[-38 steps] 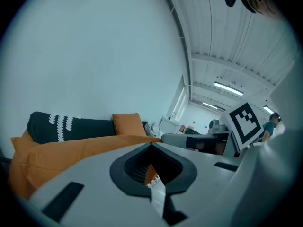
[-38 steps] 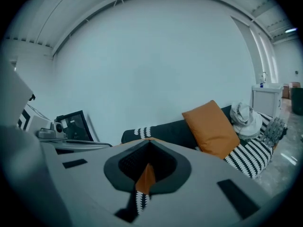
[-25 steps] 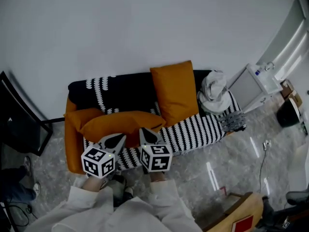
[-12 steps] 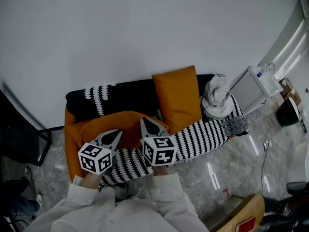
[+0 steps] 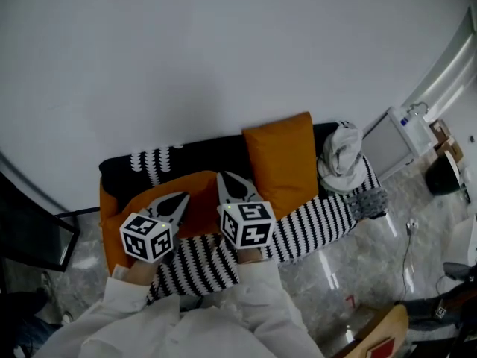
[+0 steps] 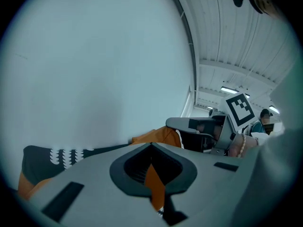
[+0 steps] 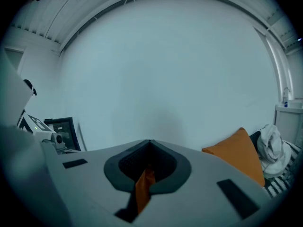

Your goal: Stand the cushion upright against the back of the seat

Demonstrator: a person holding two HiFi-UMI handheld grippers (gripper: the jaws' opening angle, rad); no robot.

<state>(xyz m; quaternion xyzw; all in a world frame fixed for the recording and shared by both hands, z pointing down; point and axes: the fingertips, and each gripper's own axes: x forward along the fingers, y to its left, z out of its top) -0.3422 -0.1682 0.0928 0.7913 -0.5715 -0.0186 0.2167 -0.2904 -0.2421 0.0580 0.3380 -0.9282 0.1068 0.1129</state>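
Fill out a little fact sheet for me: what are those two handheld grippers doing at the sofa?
Setting: sofa with a black-and-white striped cover, against a plain wall
Held cushion: orange, over the sofa's left half
Left gripper: shut on the held cushion's fabric
Right gripper: shut on the same cushion
Second cushion: orange, upright against the sofa's back
Also there: white bundle of cloth at the sofa's right end
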